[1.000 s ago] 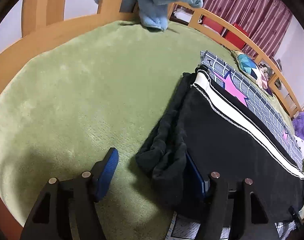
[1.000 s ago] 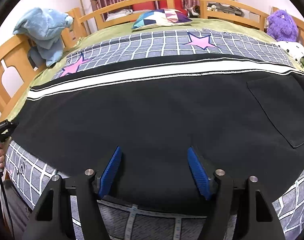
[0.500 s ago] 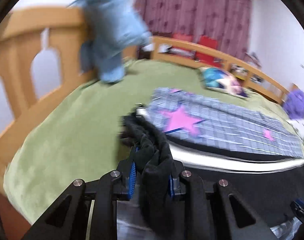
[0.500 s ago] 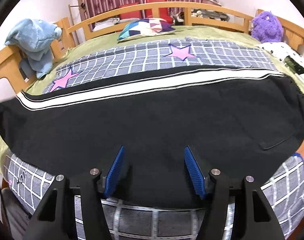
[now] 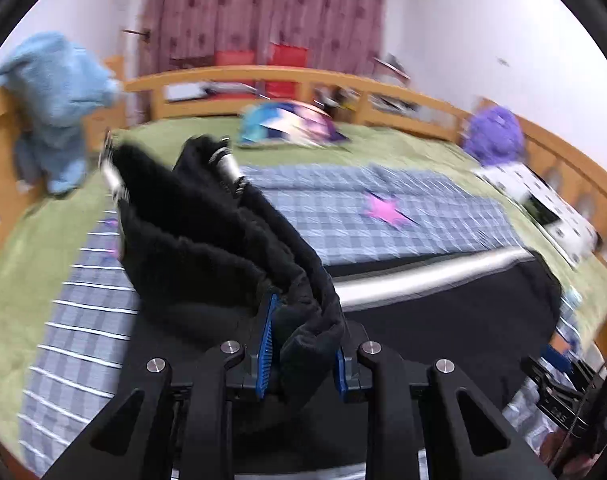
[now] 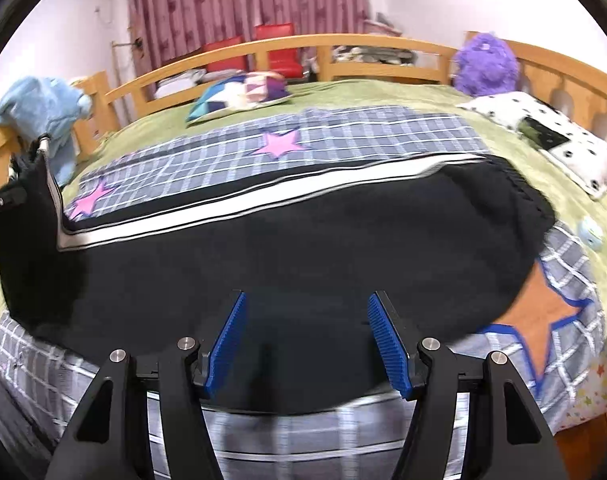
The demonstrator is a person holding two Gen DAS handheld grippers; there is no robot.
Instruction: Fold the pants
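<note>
Pinching the pants [image 5: 207,248] hem, left gripper [image 5: 301,354] lifts it; right gripper [image 6: 307,344] spread above them.

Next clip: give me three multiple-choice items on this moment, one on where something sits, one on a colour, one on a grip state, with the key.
1. Where is the purple plush toy?
A. at the bed's far corner by the wooden rail
B. on the black pants
C. on the floor

2. What colour are the stars on the checked blanket?
A. green
B. pink
C. white

3. What are the left tongs doing?
A. hanging open
B. clamped on the black pants
C. holding a pillow

Key: 1 A, the toy sits against the rail; 2 B, pink stars show on the grey checks; 3 B, dark fabric is bunched between the blue pads.
</note>
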